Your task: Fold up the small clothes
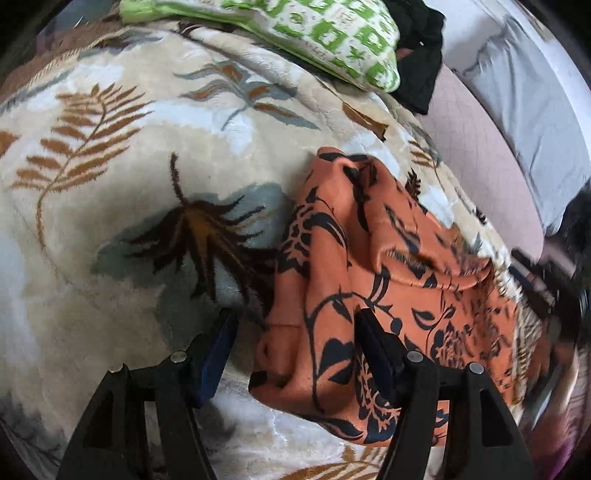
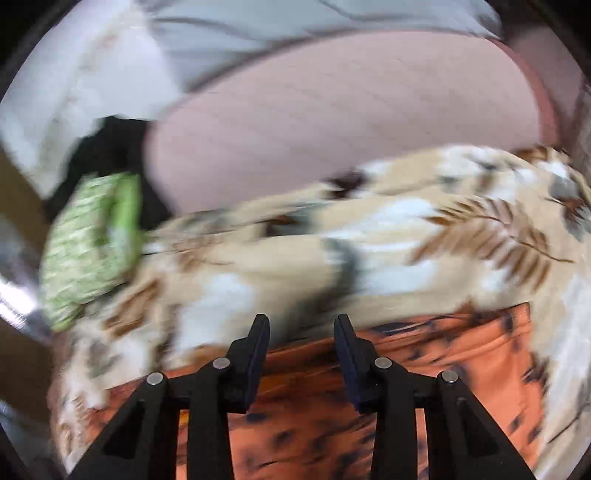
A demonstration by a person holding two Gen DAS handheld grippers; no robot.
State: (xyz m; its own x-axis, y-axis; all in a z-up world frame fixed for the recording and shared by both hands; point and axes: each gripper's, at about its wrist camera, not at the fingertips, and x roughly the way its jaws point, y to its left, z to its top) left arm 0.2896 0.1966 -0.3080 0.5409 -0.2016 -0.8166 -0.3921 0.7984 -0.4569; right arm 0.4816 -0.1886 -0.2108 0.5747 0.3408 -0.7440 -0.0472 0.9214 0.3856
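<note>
Here, in the left wrist view, the left gripper [image 1: 295,328] points down at a bed covered by a cream blanket [image 1: 122,177] printed with brown fern fronds and dark leaves. The orange garment [image 1: 373,280], patterned with black flowers and vines, lies crumpled and loosely folded on the blanket, right of centre. The two fingers stand wide apart and clamp nothing: the left finger [image 1: 218,358] sits over bare blanket just left of the garment's edge, while the right finger [image 1: 376,350] overlaps the garment's lower part; whether it touches the cloth cannot be told. The garment's left border falls in the gap between the fingers. At the top edge rests a green-and-white printed pillow [image 1: 325,33], with a black cloth [image 1: 424,51] beside it and a pink sheet [image 1: 476,147] further right. In the right wrist view, strongly blurred, the right gripper [image 2: 301,325] has its fingers moderately apart with nothing between them. The orange garment [image 2: 461,350] spreads beneath and behind the fingers, across the lower frame, its upper edge near the fingertips. Beyond it lie the cream blanket [image 2: 295,251], the pink sheet [image 2: 332,122], and the green pillow [image 2: 92,243] at far left.
</note>
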